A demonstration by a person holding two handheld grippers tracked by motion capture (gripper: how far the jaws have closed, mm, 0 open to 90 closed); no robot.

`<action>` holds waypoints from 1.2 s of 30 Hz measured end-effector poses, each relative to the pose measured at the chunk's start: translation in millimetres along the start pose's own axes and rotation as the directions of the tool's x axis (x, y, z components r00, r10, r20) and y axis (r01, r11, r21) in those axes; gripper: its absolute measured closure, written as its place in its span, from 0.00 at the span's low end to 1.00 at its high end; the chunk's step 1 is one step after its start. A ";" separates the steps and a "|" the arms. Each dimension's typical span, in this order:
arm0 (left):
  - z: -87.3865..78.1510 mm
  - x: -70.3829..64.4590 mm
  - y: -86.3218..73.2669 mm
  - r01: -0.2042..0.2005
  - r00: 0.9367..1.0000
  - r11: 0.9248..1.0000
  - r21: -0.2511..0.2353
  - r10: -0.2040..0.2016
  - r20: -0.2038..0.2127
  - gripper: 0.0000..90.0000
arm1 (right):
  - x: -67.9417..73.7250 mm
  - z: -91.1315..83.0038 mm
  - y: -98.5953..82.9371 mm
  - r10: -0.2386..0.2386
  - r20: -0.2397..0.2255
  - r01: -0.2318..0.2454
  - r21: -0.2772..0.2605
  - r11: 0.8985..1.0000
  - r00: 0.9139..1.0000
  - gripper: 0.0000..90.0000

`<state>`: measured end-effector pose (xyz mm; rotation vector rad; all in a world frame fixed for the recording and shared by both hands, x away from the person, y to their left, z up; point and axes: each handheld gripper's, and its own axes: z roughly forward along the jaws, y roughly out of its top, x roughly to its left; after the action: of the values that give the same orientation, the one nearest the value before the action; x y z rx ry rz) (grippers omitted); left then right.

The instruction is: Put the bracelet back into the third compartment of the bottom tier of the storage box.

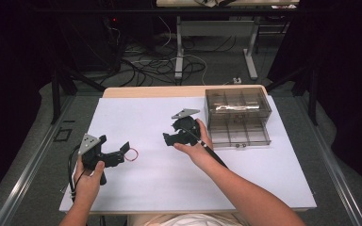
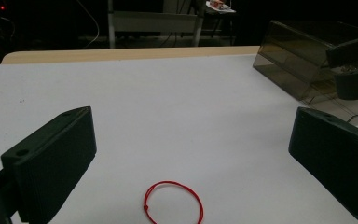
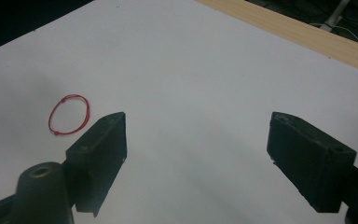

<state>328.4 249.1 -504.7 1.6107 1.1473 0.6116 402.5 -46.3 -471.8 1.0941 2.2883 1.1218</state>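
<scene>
At the bottom of the high view, the person's two forearms are coming in over the near edge of the white sheet (image 1: 169, 183) that is covering the table. The left hand (image 1: 88, 181), at lower left of the frame, is holding the left gripper (image 1: 115, 151), whose jaws are standing wide apart and gripping nothing. Just beyond its tips, a small red string loop (image 1: 131, 155) is lying flat on the sheet. In the left gripper view the loop (image 2: 173, 202) is sitting at the bottom centre, between the two black jaws but touching neither.

Nearer the middle of the high view, the right hand (image 1: 195, 141) is holding the right gripper (image 1: 170, 132), its jaws also spread wide and empty, pointing toward the left of the frame. In the right gripper view the loop (image 3: 68, 115) is showing at middle left, outside the left-hand jaw and apart from it.

Farther back, at upper right of the sheet, a smoky clear drawer box (image 1: 238, 115) is standing with its lower drawer pulled out. Beyond it, the table's wooden edge (image 1: 155, 91) is showing, then the floor with cables (image 1: 146, 63) and table legs.
</scene>
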 end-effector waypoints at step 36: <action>-1.1 3.7 0.4 0.003 1.000 1.000 -0.002 -0.003 -0.003 0.01 | 26.5 63.6 9.4 0.031 -0.035 -0.028 0.068 0.997 0.999 0.37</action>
<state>329.2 252.9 -504.4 1.6064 1.1507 0.6139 428.8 9.8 -503.3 1.1453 2.3605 1.0916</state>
